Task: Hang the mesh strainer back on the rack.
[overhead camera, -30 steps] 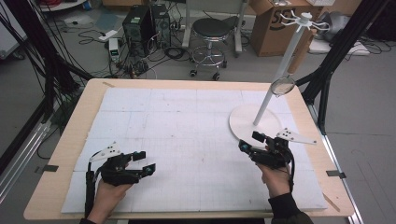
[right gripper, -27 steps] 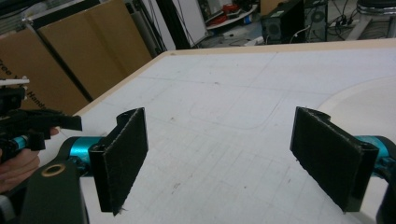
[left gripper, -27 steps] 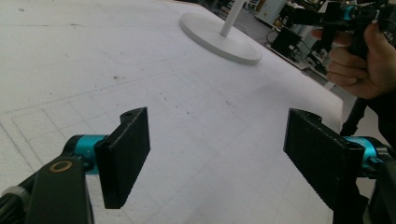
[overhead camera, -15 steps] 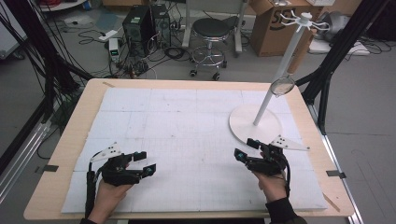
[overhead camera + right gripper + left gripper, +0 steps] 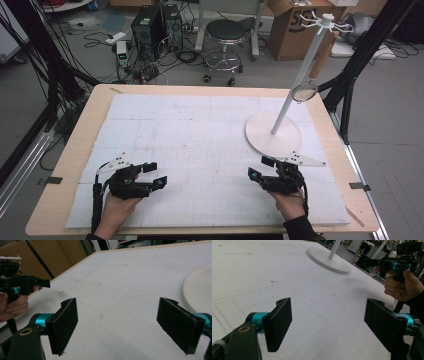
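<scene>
My left gripper (image 5: 156, 175) rests low over the white mat (image 5: 200, 125) near the front left, held in a hand. Its jaws stand wide apart, and in the left gripper view (image 5: 330, 320) only bare mat lies between the pads. My right gripper (image 5: 260, 168) hovers near the front right, just in front of the round base of a white stand (image 5: 272, 134). It is open with nothing between its pads (image 5: 117, 322). Each gripper view catches the other gripper farther off: the right gripper (image 5: 397, 263) and the left gripper (image 5: 22, 283).
The stand's slanted pole (image 5: 300, 75) carries a small round disc (image 5: 305, 91) and a hooked top (image 5: 325, 20). A wooden table edge (image 5: 75, 150) borders the mat. Behind the table stand a stool (image 5: 227, 35), a computer tower (image 5: 147, 25) and a cardboard box (image 5: 292, 25).
The right hand and its gripper have drawn back toward the near edge and sunk lower, away from the stand's base. The left gripper has stayed put. Both keep their jaws apart.
</scene>
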Action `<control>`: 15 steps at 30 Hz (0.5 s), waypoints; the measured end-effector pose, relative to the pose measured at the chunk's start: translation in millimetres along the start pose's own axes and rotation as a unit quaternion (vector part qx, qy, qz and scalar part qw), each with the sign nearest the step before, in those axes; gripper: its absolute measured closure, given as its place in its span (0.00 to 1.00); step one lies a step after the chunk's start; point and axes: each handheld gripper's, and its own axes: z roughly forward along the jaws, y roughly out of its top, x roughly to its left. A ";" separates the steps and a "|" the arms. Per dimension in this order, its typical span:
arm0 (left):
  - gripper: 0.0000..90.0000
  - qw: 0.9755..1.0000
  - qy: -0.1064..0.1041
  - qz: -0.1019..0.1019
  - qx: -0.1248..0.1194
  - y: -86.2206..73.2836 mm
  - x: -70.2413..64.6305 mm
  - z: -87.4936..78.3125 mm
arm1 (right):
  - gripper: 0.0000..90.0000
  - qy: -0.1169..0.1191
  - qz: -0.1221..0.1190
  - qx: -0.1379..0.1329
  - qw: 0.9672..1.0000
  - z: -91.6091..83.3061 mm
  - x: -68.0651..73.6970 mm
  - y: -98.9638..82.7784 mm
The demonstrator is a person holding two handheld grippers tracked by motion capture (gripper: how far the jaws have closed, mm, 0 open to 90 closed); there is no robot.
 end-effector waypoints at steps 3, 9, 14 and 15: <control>0.26 1.000 -0.001 0.000 0.000 -0.1 -0.2 0.2 | 0.18 -0.001 0.001 0.002 1.000 1.6 -1.3 -1.7; 0.25 1.000 0.000 -0.001 -0.001 -0.1 -0.1 -0.2 | 0.18 0.006 -0.002 0.017 1.000 8.0 0.6 -6.0; 0.25 1.000 0.001 -0.004 0.000 -0.3 -0.3 0.9 | 0.18 0.005 0.002 0.016 1.000 7.6 -1.7 -7.1; 0.24 1.000 0.001 -0.004 0.000 -0.4 -0.2 0.9 | 0.18 0.006 0.002 0.016 1.000 7.4 -2.1 -7.3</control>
